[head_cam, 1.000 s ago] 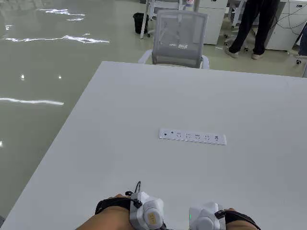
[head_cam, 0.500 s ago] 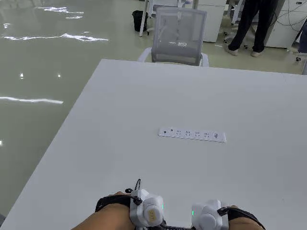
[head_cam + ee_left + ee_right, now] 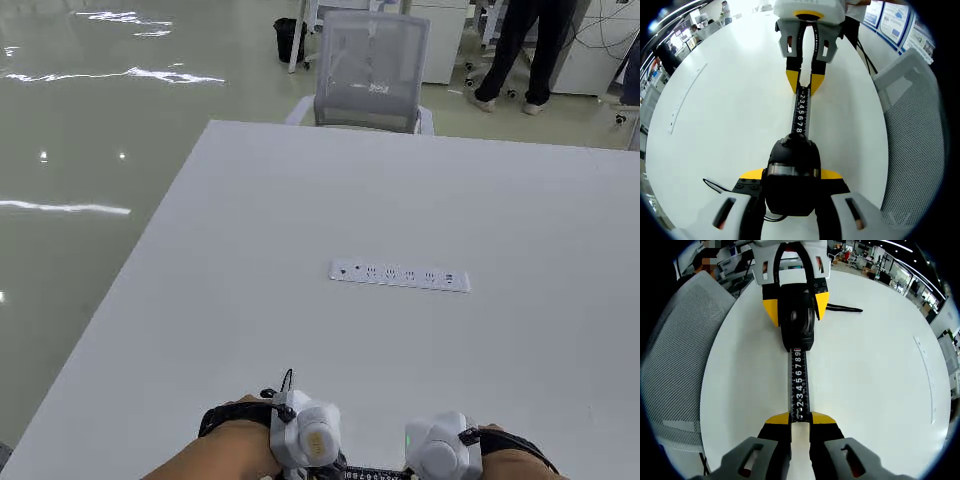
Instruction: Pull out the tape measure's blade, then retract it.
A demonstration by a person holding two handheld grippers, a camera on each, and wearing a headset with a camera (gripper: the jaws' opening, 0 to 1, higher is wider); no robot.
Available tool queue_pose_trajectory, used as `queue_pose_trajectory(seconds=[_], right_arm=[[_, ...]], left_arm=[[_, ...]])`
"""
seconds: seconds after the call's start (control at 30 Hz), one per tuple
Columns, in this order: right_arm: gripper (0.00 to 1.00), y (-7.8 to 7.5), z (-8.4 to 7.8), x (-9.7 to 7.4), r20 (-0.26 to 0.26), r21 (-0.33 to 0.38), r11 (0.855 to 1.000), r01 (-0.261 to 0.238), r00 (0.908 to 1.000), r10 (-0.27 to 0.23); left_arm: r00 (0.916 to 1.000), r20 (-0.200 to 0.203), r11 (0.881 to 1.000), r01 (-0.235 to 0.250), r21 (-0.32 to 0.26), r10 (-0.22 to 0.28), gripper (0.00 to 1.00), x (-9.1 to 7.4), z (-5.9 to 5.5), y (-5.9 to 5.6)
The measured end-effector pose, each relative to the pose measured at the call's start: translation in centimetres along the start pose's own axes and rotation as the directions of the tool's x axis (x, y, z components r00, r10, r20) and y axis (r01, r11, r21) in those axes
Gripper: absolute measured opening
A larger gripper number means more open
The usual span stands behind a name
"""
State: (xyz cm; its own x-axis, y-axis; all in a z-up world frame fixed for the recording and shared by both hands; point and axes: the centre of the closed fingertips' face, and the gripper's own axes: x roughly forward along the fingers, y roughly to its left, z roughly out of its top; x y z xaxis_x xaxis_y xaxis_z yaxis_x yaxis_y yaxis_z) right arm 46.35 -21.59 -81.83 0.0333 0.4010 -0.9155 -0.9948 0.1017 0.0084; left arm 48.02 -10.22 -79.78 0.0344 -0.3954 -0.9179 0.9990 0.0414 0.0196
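The black tape measure case (image 3: pixel 792 175) sits between the yellow-tipped jaws of my left gripper (image 3: pixel 792 174), which is shut on it. Its blade (image 3: pixel 801 112) runs out a short way, numbers up to about 9 showing, to the right gripper (image 3: pixel 802 85). In the right gripper view, my right gripper (image 3: pixel 800 418) is shut on the blade's tip, and the blade (image 3: pixel 799 385) leads back to the case (image 3: pixel 797 322). In the head view both grippers sit at the bottom edge, left (image 3: pixel 308 440) and right (image 3: pixel 437 457), with the blade (image 3: pixel 375 472) between them.
A white power strip (image 3: pixel 400 277) lies mid-table on the white table (image 3: pixel 250 250). A grey mesh chair (image 3: pixel 370 70) stands at the far edge, with a person (image 3: pixel 525 50) standing behind. A thin black cord (image 3: pixel 842 308) trails from the case. The table's left edge drops to the floor.
The two grippers have moved slightly apart, the right one shifting right, and a short length of blade now shows between them in the head view.
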Motion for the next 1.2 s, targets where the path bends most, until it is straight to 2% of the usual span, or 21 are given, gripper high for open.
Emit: queue_pose_trajectory(seconds=[1.2], right_arm=[[0.11,0.1,-1.6,-0.9,-0.027,0.011,1.0,0.007,0.9996,-0.007]], left_arm=[[1.0,-0.001,1.0,-0.003,0.0,0.003,0.34,-0.1,0.1,0.0]])
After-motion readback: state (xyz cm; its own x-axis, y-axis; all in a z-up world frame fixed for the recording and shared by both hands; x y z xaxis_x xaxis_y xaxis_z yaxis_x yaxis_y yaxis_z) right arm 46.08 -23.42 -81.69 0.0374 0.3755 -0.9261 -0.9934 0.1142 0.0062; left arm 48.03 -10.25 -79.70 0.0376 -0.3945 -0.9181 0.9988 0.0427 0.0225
